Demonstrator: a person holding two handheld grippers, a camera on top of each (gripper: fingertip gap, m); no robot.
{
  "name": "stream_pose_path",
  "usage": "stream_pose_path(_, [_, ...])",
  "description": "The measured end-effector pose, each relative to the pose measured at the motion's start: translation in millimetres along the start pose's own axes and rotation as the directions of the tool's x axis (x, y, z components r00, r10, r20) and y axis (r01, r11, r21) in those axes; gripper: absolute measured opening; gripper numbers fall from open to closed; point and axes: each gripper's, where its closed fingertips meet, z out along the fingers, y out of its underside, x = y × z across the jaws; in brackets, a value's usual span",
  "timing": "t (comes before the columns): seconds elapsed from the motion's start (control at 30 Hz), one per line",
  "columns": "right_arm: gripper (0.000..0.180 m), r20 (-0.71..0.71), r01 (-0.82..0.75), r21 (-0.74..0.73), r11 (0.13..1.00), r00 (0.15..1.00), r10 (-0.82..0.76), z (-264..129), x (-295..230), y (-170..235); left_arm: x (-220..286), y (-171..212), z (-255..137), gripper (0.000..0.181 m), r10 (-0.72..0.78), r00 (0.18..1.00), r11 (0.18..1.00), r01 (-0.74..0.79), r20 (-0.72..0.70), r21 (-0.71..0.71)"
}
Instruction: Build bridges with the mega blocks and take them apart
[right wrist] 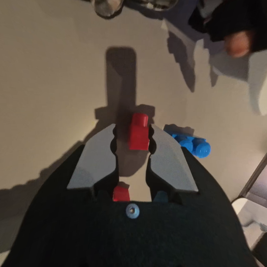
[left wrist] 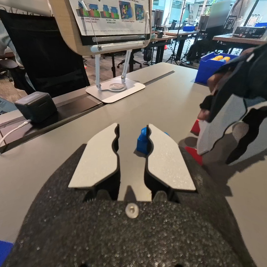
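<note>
Right claw (right wrist: 132,130) astride studded red block (right wrist: 138,134)

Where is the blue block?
In the left wrist view the blue block stands on the table, just ahead of the left claw, by its right finger.

Blocks (right wrist: 138,134) on table (right wrist: 50,72)

Tablet stand (left wrist: 115,88), dark charger box (left wrist: 36,106), black chair (left wrist: 43,54).
</note>
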Motion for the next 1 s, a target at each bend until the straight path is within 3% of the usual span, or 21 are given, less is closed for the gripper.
stream_pose_path(0.33, [0.033,0.129,0.027,-0.25,0.968,0.992,0.005,43,10,8,-14,4,-3,0.035,-0.039,0.998,0.999,0.039,0.05,-0.001])
stream_pose_path(0.47, [0.029,0.162,0.013,-0.263,0.965,0.986,0.031,50,11,11,-18,5,-5,0.035,-0.053,0.996,0.999,0.054,0.07,-0.001])
stream_pose_path(0.57, [0.028,0.119,-0.029,-0.138,0.99,0.992,0.045,39,19,2,-19,2,-7,0.034,-0.057,0.995,0.998,0.057,0.08,0.009])
stream_pose_path(0.7, [0.028,0.006,-0.135,0.203,0.97,0.991,0.136,-14,43,-13,-18,-1,-8,0.034,-0.057,0.995,0.998,0.055,0.08,0.019])
stream_pose_path(0.83, [0.028,-0.046,-0.218,0.53,0.82,0.958,0.284,-84,54,-3,-15,0,-6,0.033,-0.049,0.996,0.999,0.049,0.069,0.013])
stream_pose_path(1.0, [0.028,-0.035,-0.256,0.709,0.657,0.917,0.396,-123,41,26,1,-12,-3,0.034,-0.034,0.999,0.997,0.033,0.002,0.064])
